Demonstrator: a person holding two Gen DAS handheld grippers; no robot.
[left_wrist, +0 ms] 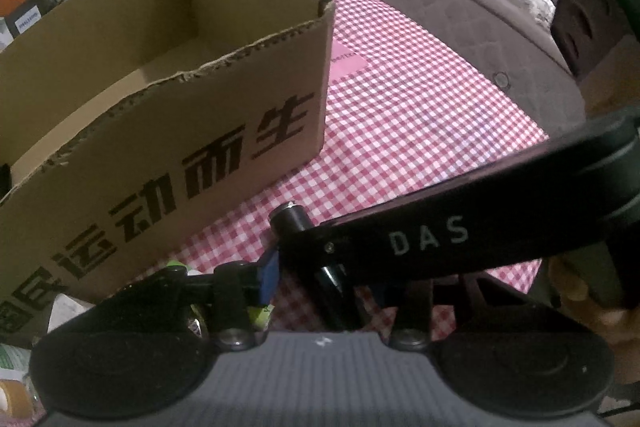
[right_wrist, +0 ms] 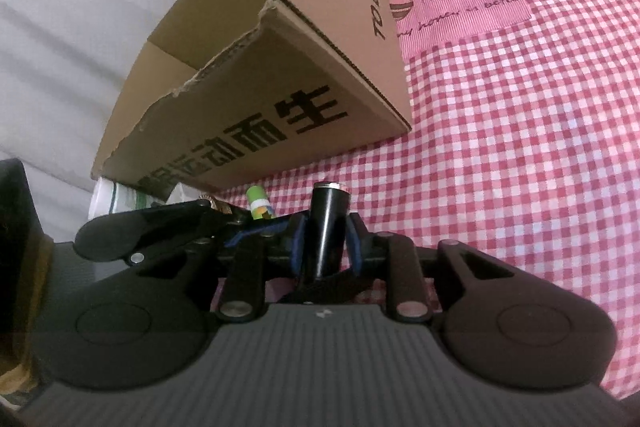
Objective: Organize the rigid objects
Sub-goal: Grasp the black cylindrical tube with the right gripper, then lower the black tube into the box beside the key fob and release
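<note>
Right wrist view: right gripper [right_wrist: 326,239] clamped on black cylinder [right_wrist: 328,223] — held near cardboard box [right_wrist: 248,131], above checkered cloth [right_wrist: 520,147]; left gripper [left_wrist: 276,267] state — cannot tell.

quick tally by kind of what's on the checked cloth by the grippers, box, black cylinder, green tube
cardboard box: 1
black cylinder, held in the right gripper: 1
green-capped tube: 1
total: 3
</note>
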